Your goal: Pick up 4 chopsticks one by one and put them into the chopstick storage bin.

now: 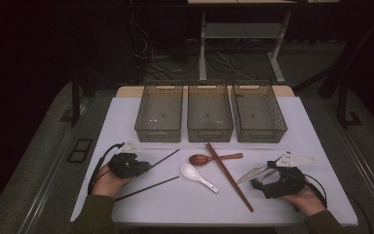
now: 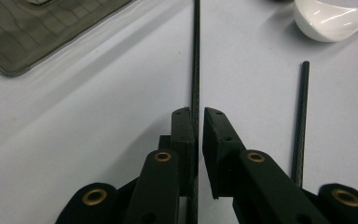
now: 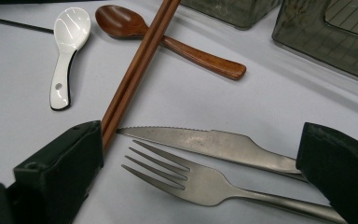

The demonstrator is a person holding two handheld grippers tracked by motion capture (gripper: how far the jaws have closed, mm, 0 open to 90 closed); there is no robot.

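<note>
Chopstick [image 2: 195, 56], thin and black, is clamped by the left claw [image 2: 199, 114]; knife [image 3: 205, 142] and fork [image 3: 191, 177] are straddled by the released right claw [image 3: 200, 163].

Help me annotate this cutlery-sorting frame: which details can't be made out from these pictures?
- Handle ends of the fork and knife: right gripper view, hidden behind its own right finger and cut off by the frame edge.
- Near end of the black chopstick between the left gripper fingers: left gripper view, cut off by the bottom edge.
- Bins: high view, too dim to show any contents.
</note>
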